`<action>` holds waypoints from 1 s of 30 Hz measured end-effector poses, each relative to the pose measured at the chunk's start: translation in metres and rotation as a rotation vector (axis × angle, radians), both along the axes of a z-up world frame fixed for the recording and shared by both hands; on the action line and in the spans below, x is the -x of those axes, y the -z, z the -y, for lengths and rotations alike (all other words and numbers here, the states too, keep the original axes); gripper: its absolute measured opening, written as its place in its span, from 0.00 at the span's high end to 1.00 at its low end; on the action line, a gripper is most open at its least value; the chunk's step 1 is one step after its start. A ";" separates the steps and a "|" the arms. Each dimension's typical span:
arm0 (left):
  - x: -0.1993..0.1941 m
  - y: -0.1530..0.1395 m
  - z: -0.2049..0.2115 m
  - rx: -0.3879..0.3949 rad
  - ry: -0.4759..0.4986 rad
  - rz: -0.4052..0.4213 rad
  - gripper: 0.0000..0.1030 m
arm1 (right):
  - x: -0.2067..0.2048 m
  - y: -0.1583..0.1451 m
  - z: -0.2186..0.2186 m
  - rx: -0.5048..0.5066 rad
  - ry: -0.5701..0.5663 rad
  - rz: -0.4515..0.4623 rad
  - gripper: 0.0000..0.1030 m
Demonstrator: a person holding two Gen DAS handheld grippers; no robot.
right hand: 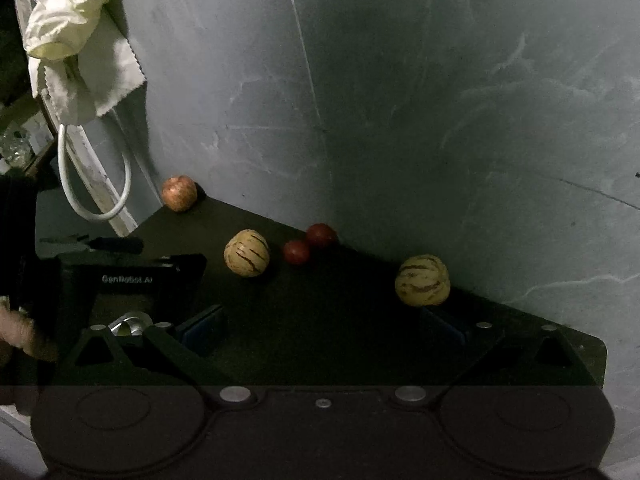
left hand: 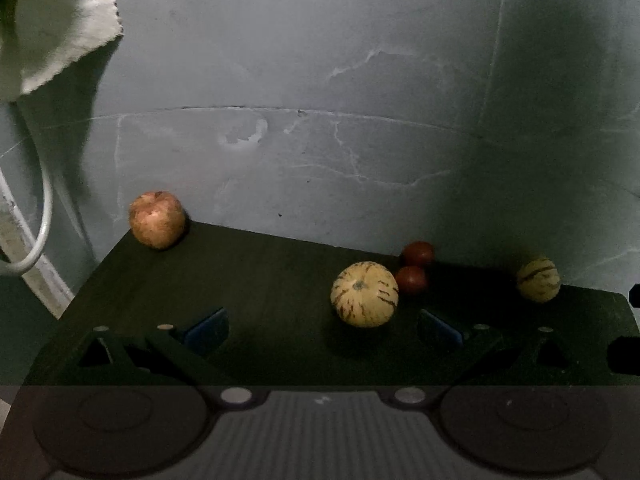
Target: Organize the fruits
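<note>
Grey marbled wall (left hand: 320,80) fills most of both views, w/ a pale seam running across it. Dark table (left hand: 248,280) butts against the wall; every fruit sits on it.

Left gripper (left hand: 322,330): fingers spread wide apart, blue pads showing, nothing between them, low over the table's near side. It also shows in the right wrist view as a black body w/ white lettering, left of the fruits. Right gripper (right hand: 324,330): same, spread wide, nothing held, above the table's near edge.

White cloth (right hand: 80,40) hangs high, well above the table's left end, w/ a white cable loop (right hand: 96,184) dangling under it, just off the table's left corner.

Fruit, big to small:
- near striped melon (left hand: 364,294), yellow w/ brown streaks, mid-table, closest to the left gripper's right finger.
- apple (left hand: 157,219), reddish-orange, at the table's back left corner, almost against the wall.
- far striped melon (right hand: 422,285), toward the table's right end, by the wall, just beyond the right gripper's right finger tip.
- two red tomatoes (left hand: 414,268), side by side, at the table's back edge betw. the two melons; the front one is just beside the near striped melon, can't tell if touching.
</note>
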State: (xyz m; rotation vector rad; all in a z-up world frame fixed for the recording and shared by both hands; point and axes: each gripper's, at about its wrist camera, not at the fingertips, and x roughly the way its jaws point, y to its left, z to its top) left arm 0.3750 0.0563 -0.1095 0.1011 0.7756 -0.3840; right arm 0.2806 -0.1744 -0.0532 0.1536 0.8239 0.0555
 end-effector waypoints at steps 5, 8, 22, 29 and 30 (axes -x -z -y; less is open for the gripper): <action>-0.018 0.009 0.004 0.022 0.023 -0.021 0.01 | -0.007 0.007 -0.002 0.014 0.010 -0.017 0.01; -0.028 0.016 0.009 0.027 0.036 -0.034 0.03 | -0.010 0.011 -0.001 0.020 0.023 -0.029 0.01; -0.055 0.042 0.022 0.082 0.107 -0.098 0.20 | -0.036 0.033 -0.010 0.040 0.012 -0.050 0.02; -0.064 0.052 0.021 0.095 0.131 -0.118 0.30 | -0.048 0.043 -0.018 0.039 -0.011 -0.059 0.02; -0.065 0.052 0.021 0.098 0.136 -0.120 0.32 | -0.051 0.045 -0.019 0.039 -0.018 -0.058 0.03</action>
